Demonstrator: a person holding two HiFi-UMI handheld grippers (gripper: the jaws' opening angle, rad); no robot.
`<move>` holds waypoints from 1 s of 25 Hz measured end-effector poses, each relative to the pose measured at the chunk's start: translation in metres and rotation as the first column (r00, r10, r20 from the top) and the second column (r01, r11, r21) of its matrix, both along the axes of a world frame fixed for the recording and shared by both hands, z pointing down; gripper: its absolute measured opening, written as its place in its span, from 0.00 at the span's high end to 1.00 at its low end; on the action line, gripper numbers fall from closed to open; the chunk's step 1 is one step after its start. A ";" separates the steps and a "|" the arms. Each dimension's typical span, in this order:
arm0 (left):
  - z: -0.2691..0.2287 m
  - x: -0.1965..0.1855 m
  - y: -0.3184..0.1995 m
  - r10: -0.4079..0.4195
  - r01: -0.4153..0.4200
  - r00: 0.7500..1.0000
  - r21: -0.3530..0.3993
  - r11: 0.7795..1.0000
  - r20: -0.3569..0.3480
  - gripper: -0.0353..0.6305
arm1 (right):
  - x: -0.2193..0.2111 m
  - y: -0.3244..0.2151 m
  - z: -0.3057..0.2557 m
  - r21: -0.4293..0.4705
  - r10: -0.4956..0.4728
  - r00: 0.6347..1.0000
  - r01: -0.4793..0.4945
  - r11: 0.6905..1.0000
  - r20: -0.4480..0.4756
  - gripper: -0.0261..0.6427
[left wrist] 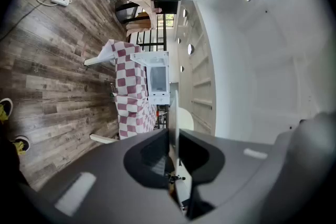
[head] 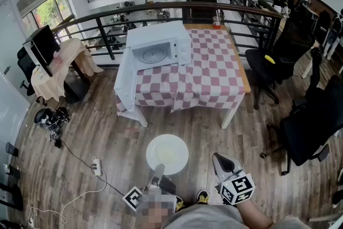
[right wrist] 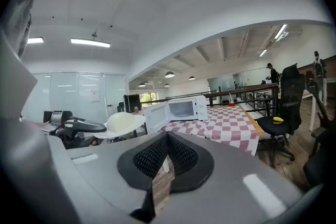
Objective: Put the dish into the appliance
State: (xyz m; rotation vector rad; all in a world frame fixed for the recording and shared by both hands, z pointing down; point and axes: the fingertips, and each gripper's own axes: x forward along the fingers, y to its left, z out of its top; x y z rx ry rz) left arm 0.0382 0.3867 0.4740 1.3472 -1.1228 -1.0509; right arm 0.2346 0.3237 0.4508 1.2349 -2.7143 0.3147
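The dish (head: 167,154) is a plain, round, off-white plate with a shallow well and a broad rim. It is held level and face up above the wooden floor (head: 96,126). Being round, it has no long axis. The left tongs (head: 158,169) are closed on its rim at 6 o'clock. The microwave (head: 159,50) stands at 12 o'clock from the dish, well apart. It sits with its door open on the surface (head: 243,73), which is draped in a checked cloth (head: 209,69). The right tongs (head: 218,161), at 3 o'clock of the dish, have their jaws together and hold nothing.
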 end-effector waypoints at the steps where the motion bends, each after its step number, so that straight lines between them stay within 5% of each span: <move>1: 0.000 -0.002 0.000 0.001 -0.001 1.000 -0.002 1.000 -0.003 0.89 | -0.003 0.000 0.000 0.000 -0.002 1.000 0.002 1.000 -0.002 0.96; 25: 0.007 -0.056 0.018 0.041 -0.041 0.999 0.006 0.999 -0.021 0.89 | -0.071 0.022 0.005 -0.011 0.004 0.999 -0.003 1.000 0.038 0.96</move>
